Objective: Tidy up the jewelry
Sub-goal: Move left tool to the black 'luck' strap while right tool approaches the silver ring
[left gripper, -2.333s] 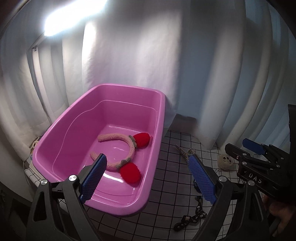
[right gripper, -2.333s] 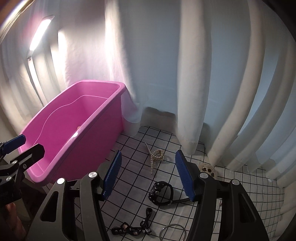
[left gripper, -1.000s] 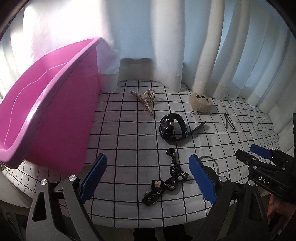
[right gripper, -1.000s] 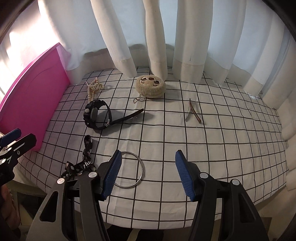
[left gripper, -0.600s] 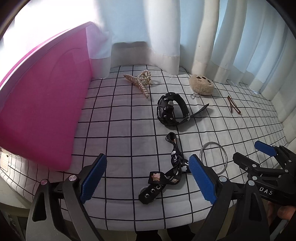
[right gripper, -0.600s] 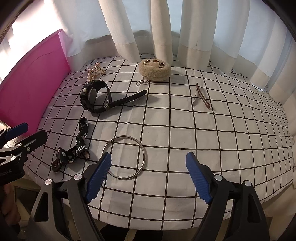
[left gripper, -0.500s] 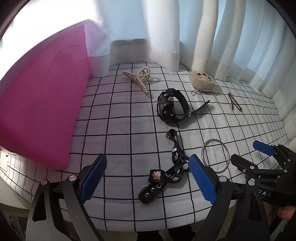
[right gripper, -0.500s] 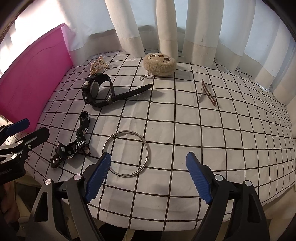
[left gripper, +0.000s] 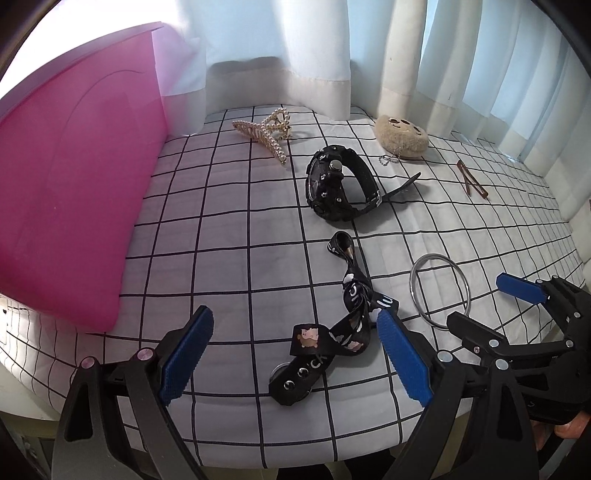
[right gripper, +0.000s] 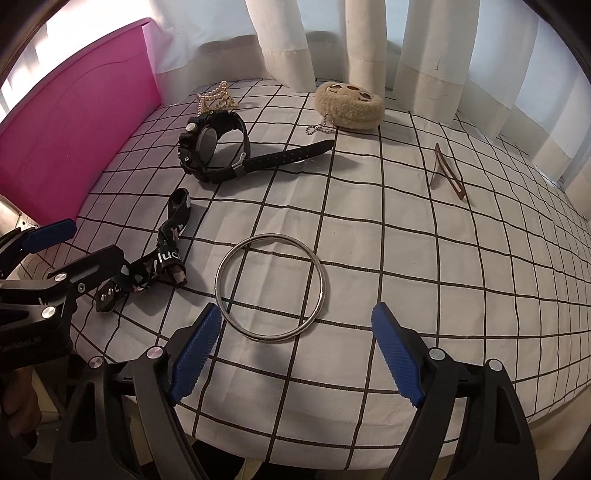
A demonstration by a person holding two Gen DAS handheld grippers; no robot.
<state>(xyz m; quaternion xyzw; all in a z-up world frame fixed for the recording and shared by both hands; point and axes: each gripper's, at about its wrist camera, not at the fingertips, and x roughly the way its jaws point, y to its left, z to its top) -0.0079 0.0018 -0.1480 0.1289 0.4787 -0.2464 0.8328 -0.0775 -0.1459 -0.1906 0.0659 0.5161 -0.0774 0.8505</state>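
Observation:
Jewelry lies on a checked cloth. My left gripper [left gripper: 295, 354] is open and empty, just in front of a black printed strap [left gripper: 332, 332]. My right gripper [right gripper: 295, 354] is open and empty, just in front of a silver bangle [right gripper: 270, 288], which also shows in the left wrist view [left gripper: 439, 295]. A black watch [left gripper: 340, 188] lies mid-table, also in the right wrist view [right gripper: 214, 147]. A pearl hair claw [left gripper: 266, 131] lies behind it. A pink tub [left gripper: 70, 184] stands at the left, its inside hidden.
A fuzzy beige keychain charm [right gripper: 349, 105] sits at the back by the white curtains [right gripper: 369, 33]. A brown hair clip [right gripper: 447, 171] lies at the right. The table's front edge [left gripper: 258, 443] is close below both grippers.
Both grippers have swung right from the tub to the table and moved lower and closer, the left toward the strap, the right toward the bangle. The right jaws have widened.

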